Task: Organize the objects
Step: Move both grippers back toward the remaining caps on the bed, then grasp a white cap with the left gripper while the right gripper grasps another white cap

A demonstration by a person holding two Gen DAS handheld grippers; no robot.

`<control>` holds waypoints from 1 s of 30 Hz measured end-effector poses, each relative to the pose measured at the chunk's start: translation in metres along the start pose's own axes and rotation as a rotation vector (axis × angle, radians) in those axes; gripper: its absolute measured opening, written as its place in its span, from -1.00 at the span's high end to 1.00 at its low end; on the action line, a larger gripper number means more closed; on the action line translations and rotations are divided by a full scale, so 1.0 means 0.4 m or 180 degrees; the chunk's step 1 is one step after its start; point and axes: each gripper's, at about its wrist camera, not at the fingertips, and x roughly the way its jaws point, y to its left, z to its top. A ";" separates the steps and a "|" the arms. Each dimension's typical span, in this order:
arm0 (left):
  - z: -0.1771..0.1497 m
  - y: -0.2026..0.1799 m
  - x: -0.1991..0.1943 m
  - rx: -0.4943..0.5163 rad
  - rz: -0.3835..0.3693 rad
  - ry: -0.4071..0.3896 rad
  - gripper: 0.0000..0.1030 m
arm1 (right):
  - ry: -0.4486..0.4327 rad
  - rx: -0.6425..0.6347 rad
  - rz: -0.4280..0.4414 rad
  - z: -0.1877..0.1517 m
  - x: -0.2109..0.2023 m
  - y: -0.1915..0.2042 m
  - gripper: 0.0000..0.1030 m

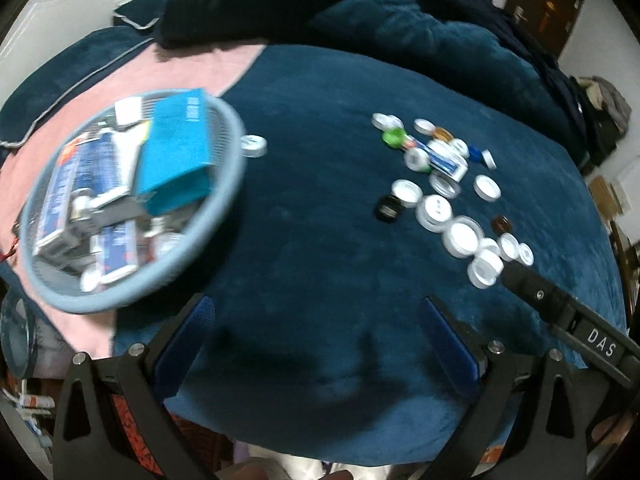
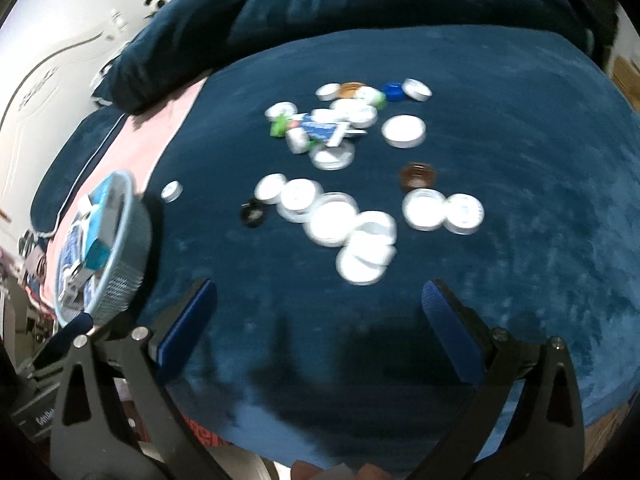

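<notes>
Left hand-held gripper (image 1: 316, 332) held low over the bed's dark blue blanket (image 1: 320, 240), fingers spread wide, nothing between them — right hand-held gripper (image 2: 320, 316) posed likewise, empty and agape. Ahead, a blurred scatter of bottle caps (image 2: 352, 216) lies on the blanket; further left, the mesh basket (image 1: 224, 216) holds boxes and tubes.

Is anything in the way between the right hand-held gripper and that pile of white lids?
Nothing visible is. The right hand-held gripper is open, and only bare blue blanket lies between it and the nearest white lids. The basket sits off to the left.
</notes>
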 end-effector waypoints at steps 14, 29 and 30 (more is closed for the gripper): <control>-0.019 -0.287 0.152 0.0642 -0.0386 0.0127 -0.97 | -0.0023 0.0669 -0.0329 0.000 -0.006 -0.268 -1.00; -0.002 -0.316 0.243 0.0656 -0.0469 0.0139 0.37 | 0.0009 0.0292 -0.0591 0.024 0.037 -0.295 -1.00; -0.001 -0.308 0.240 0.0647 -0.0471 0.0141 0.37 | 0.0020 0.0219 -0.0595 0.033 0.049 -0.285 -1.00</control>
